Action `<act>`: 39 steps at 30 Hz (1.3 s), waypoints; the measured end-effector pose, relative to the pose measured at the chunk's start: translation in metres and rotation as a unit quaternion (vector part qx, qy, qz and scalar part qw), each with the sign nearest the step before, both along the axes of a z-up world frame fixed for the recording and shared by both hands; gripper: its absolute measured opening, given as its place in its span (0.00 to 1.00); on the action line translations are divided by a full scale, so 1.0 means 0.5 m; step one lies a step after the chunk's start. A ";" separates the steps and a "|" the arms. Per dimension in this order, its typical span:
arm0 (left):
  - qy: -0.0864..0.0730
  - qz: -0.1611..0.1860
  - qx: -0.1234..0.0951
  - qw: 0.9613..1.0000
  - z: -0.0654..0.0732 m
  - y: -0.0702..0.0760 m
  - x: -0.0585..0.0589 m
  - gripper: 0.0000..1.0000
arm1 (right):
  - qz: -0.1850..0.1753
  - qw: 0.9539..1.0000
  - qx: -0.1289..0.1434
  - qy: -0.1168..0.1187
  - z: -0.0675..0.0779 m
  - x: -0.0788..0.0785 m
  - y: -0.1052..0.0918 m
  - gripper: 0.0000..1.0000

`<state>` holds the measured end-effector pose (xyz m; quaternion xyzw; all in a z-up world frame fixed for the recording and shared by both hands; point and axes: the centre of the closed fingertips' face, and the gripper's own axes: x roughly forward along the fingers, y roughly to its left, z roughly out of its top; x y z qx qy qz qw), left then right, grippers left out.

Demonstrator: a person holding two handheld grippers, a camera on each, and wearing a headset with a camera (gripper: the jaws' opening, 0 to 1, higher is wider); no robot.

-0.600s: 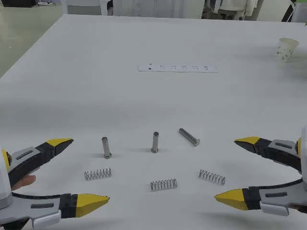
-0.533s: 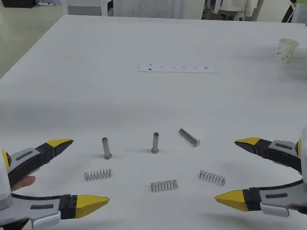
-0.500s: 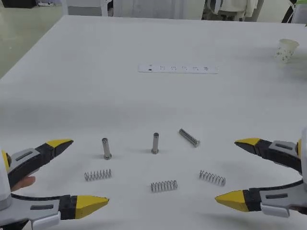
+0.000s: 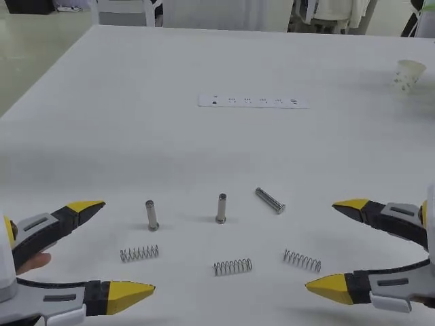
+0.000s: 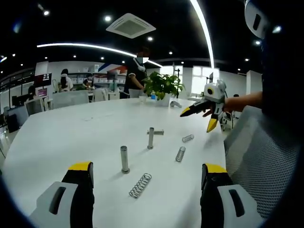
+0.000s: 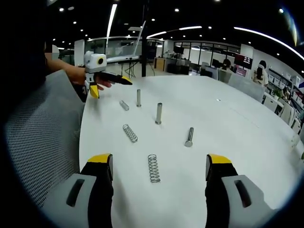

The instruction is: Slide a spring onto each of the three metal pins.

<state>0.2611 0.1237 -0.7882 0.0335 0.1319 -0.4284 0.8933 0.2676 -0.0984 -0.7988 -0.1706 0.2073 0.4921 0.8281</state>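
The left hand-held gripper and right hand-held gripper hover wide open, holding nothing. Three springs lie near three pins on the white surface.

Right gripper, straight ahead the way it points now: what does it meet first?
Most likely the nearest spring, which lies dead ahead of the open right gripper, centred between its jaws. The gripper's height above the table is unclear, so it could pass over the spring.

No legible text anywhere. Power strip on the tabletop had small dark marks, too small to read. Paper cup carried a speckled print, no letters discernible.
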 end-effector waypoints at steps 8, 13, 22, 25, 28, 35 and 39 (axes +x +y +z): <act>0.000 0.001 0.001 1.000 0.000 0.002 -0.001 0.91 | 0.003 1.000 -0.002 -0.002 0.000 0.000 0.000 0.80; -0.001 0.001 0.002 1.000 0.000 0.002 -0.002 0.91 | 0.003 1.000 -0.003 -0.002 -0.001 -0.001 0.000 0.80; -0.001 0.001 0.002 1.000 -0.001 0.001 -0.002 0.91 | 0.003 1.000 -0.003 -0.001 0.000 -0.002 0.000 0.80; -0.001 0.001 0.003 1.000 -0.001 0.000 -0.002 0.91 | 0.003 1.000 -0.003 -0.001 0.000 -0.002 0.000 0.80; -0.001 0.001 0.003 1.000 -0.001 0.000 -0.003 0.91 | 0.003 1.000 -0.003 -0.001 0.000 -0.002 0.000 0.80; -0.002 0.003 0.002 1.000 0.000 0.001 -0.005 0.91 | 0.003 1.000 -0.003 -0.001 0.000 -0.003 0.000 0.80; -0.001 0.003 0.003 1.000 -0.001 0.001 -0.006 0.90 | 0.002 1.000 -0.003 -0.002 0.000 -0.003 0.000 0.79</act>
